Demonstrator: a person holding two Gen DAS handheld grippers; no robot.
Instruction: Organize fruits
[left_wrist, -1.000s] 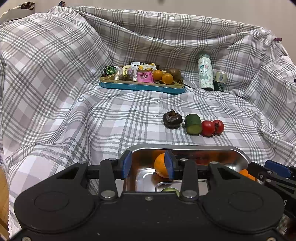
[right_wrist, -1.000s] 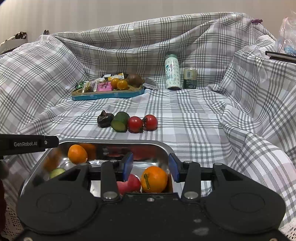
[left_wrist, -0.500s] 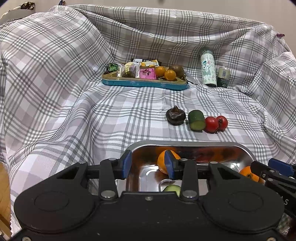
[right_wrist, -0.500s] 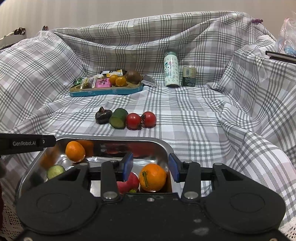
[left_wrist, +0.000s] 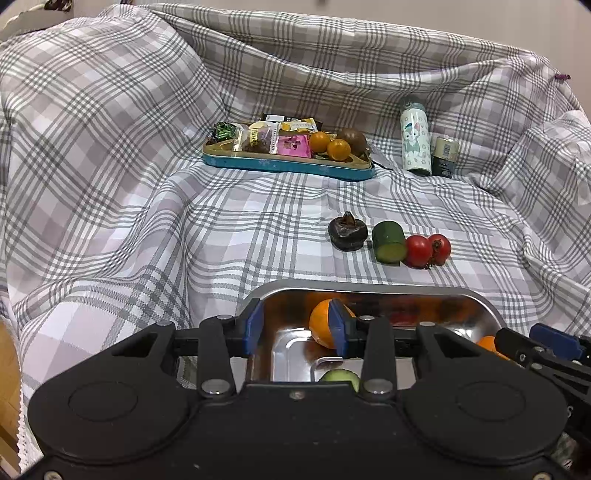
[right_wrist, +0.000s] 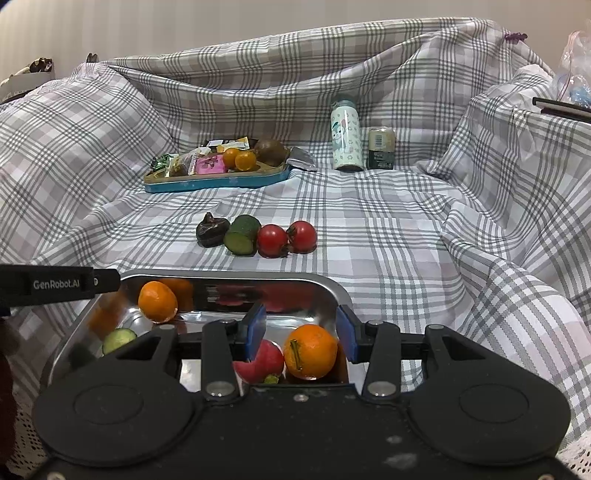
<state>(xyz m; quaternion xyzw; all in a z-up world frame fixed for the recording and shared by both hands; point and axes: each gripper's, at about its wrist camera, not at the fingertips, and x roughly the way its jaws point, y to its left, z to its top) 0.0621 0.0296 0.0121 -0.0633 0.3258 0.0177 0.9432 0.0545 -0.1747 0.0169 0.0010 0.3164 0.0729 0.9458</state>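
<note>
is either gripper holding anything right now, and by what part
Nothing is held. The left gripper and right gripper are both open, above the metal tray.

Shiny steel tray (right_wrist: 328, 288) holds two oranges (right_wrist: 311, 351), red apple (right_wrist: 260, 362), cucumber slice (right_wrist: 119, 339); dark mangosteen (right_wrist: 212, 230), green cucumber chunk (right_wrist: 242, 235), two red tomatoes (right_wrist: 272, 240) in row beyond on plaid cloth.

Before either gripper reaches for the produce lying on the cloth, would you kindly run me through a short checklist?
1. Left gripper open and holding nothing: ok.
2. Right gripper open and holding nothing: ok.
3. Room left in the metal tray: ok, bare floor shows between the oranges.
4. Row on the cloth within open view, dark fruit, cucumber piece, two tomatoes: ok.
5. Tomatoes apart for a clean grip: not ok, they touch.
6. Whether the cloth lies firm under the row: cannot tell.
</note>
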